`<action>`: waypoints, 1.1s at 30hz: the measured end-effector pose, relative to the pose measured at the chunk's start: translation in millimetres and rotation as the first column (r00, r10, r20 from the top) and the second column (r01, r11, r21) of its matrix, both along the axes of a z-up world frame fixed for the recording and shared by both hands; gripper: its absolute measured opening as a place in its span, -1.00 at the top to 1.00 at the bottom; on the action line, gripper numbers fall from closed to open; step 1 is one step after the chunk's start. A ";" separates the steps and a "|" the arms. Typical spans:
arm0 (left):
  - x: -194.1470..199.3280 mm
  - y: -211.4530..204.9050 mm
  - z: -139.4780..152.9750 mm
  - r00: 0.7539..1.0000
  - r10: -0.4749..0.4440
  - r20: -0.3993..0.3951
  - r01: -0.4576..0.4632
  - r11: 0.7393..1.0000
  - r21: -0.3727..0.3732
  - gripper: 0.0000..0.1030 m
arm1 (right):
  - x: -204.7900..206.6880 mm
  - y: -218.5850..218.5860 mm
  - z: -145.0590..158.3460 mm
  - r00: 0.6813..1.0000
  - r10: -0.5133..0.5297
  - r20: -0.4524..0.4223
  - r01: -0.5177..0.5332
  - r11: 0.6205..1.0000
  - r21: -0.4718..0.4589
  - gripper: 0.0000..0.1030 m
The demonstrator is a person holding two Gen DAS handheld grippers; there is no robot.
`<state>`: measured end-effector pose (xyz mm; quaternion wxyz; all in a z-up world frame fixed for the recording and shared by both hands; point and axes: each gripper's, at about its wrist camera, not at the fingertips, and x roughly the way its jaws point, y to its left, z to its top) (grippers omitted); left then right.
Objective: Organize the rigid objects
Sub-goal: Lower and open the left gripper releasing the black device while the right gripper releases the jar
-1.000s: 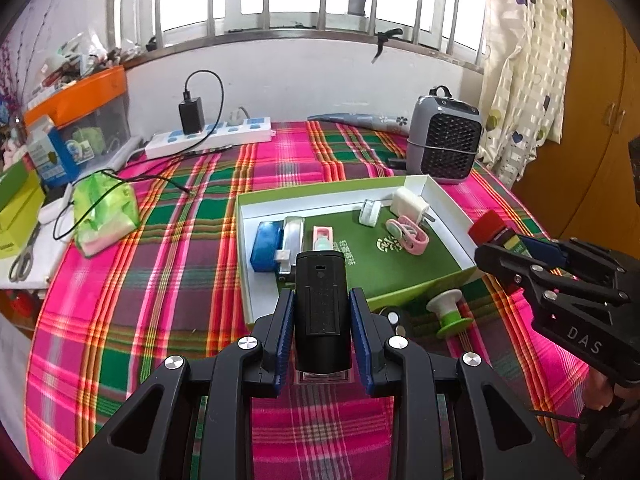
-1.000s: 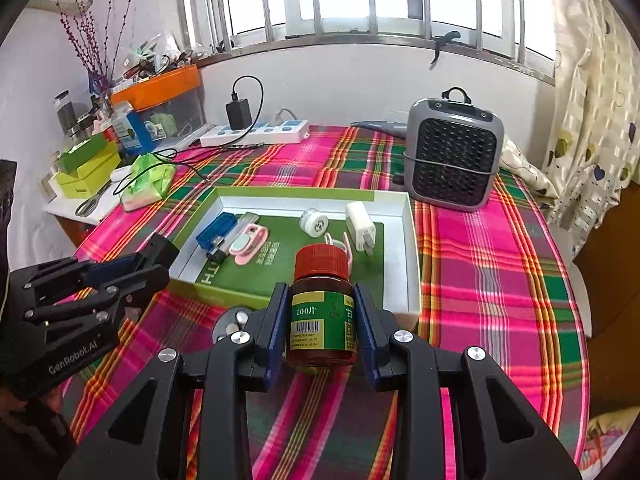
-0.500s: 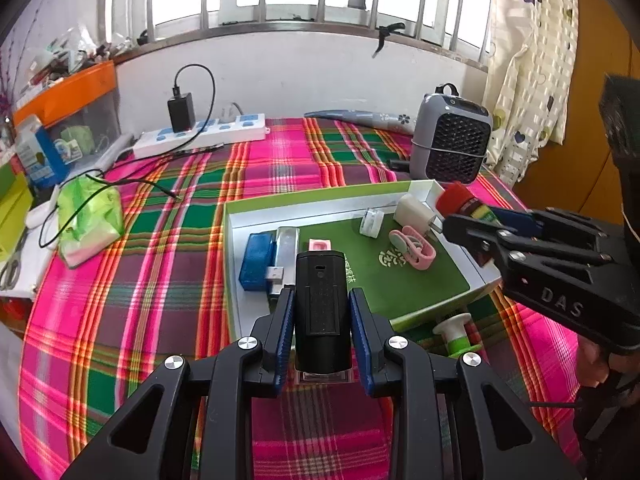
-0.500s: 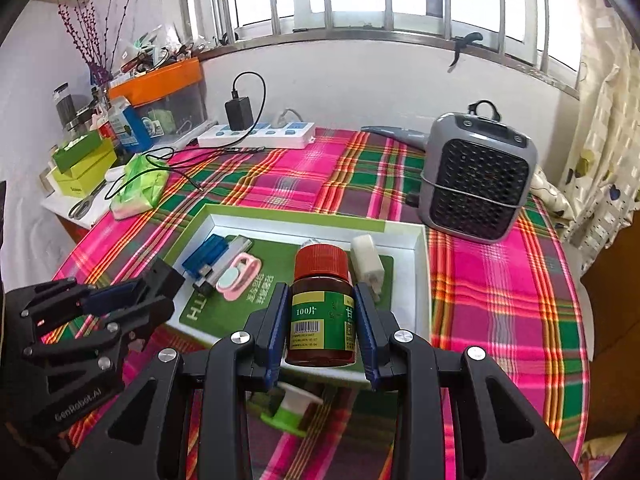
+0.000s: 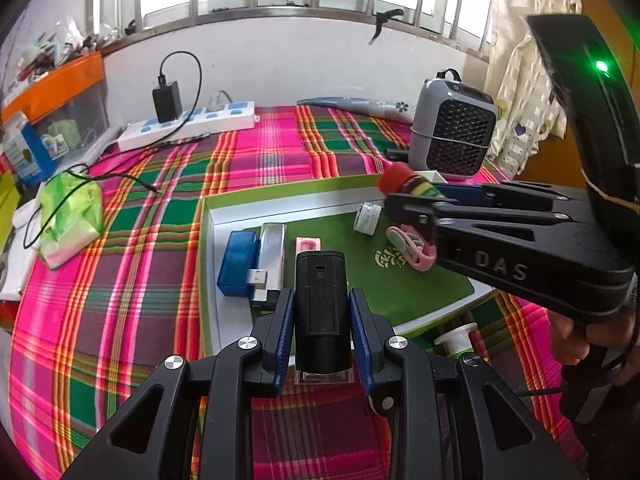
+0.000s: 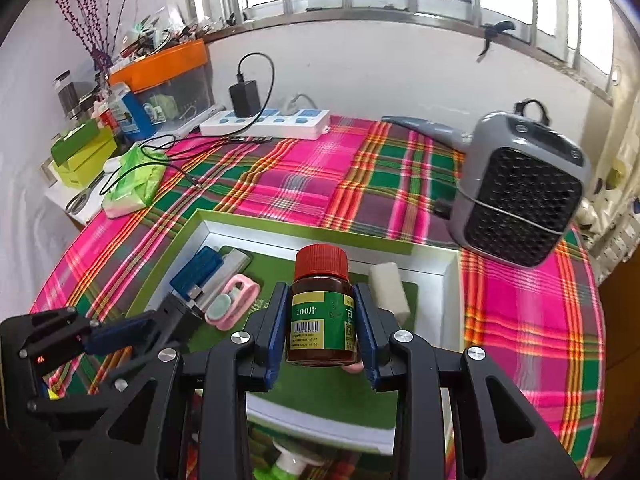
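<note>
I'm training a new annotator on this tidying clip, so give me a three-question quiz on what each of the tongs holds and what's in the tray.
1. True or false: the left tongs are shut on a black rectangular device.
2. What do the right tongs hold? A) a white charger B) a brown bottle with a red cap C) a blue USB drive
3. Fill in: the pink clip lies inside the green-rimmed ____.

Key
1. True.
2. B: the brown bottle sits between the pads, above the tray.
3. Tray, beside the blue USB drive.
</note>
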<state>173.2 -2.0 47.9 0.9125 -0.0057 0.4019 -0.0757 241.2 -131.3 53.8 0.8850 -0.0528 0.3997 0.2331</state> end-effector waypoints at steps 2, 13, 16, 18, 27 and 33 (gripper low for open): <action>1.6 -1.7 -2.1 1.000 -0.005 -0.004 0.005 1.000 0.001 0.49 | 4.3 3.6 -2.7 1.000 0.020 -0.010 -0.020 1.000 0.003 0.35; 11.9 -8.9 -9.3 0.999 -0.031 -0.021 0.031 0.999 -0.019 0.49 | 25.5 25.0 -17.3 0.989 0.123 -0.078 -0.121 0.992 0.019 0.35; 15.5 -10.8 -11.2 0.999 -0.037 -0.022 0.036 0.999 -0.022 0.51 | 28.9 30.0 -19.4 0.986 0.140 -0.085 -0.140 0.990 0.003 0.35; 17.8 -12.3 -11.7 0.999 -0.042 -0.022 0.041 0.999 -0.022 0.51 | 31.0 32.1 -20.8 0.985 0.147 -0.088 -0.148 0.989 -0.005 0.35; 23.3 -13.0 -15.9 0.999 -0.039 -0.034 0.039 0.999 -0.023 0.51 | 37.6 37.3 -29.1 0.982 0.159 -0.105 -0.162 0.986 -0.024 0.35; 27.1 -13.7 -20.5 0.998 -0.042 -0.048 0.041 0.999 -0.022 0.51 | 40.7 38.9 -34.2 0.980 0.159 -0.117 -0.163 0.986 -0.027 0.35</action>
